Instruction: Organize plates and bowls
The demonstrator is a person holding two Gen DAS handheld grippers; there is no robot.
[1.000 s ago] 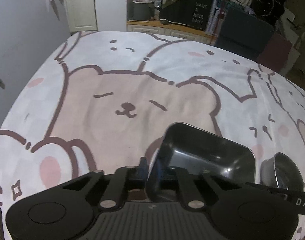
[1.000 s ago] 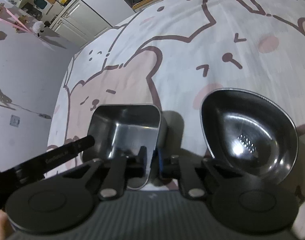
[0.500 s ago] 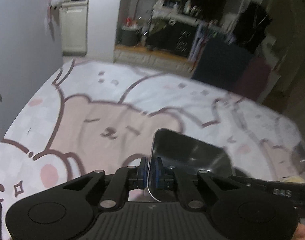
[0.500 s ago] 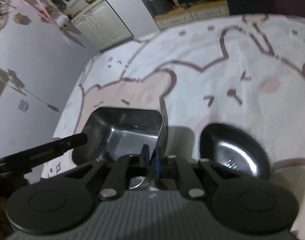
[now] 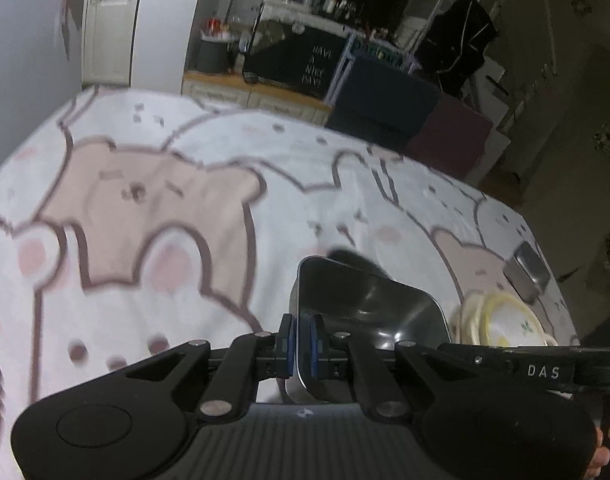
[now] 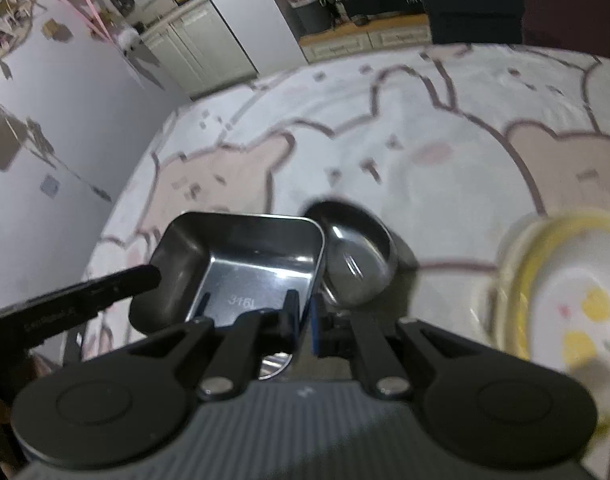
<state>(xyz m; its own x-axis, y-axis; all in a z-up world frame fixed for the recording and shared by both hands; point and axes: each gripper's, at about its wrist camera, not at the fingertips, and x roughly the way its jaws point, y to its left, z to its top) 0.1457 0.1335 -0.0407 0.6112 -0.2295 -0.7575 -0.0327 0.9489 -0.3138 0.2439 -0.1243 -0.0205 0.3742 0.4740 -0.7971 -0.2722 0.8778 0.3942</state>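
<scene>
A rectangular steel tray (image 5: 369, 304) hangs above the bear-print tablecloth (image 5: 153, 208), held from both sides. My left gripper (image 5: 301, 340) is shut on its near left rim. In the right wrist view my right gripper (image 6: 305, 326) is shut on the right rim of the same tray (image 6: 241, 264). A round steel bowl (image 6: 357, 256) sits on the cloth just behind the tray's right side; from the left wrist only its dark edge (image 5: 345, 258) shows. A stack of white and yellow plates (image 6: 565, 292) lies to the right, and shows in the left wrist view (image 5: 505, 320) too.
A second small steel tray (image 5: 527, 272) rests near the table's far right edge. Beyond the table stand a dark chair back (image 5: 385, 104) and a cluttered counter (image 5: 265, 80). A grey wall (image 6: 65, 120) runs along the left side.
Both grippers have risen with the rectangular tray and carried it to the right. The round bowl stayed on the cloth and looks farther below. The plate stack has come into view.
</scene>
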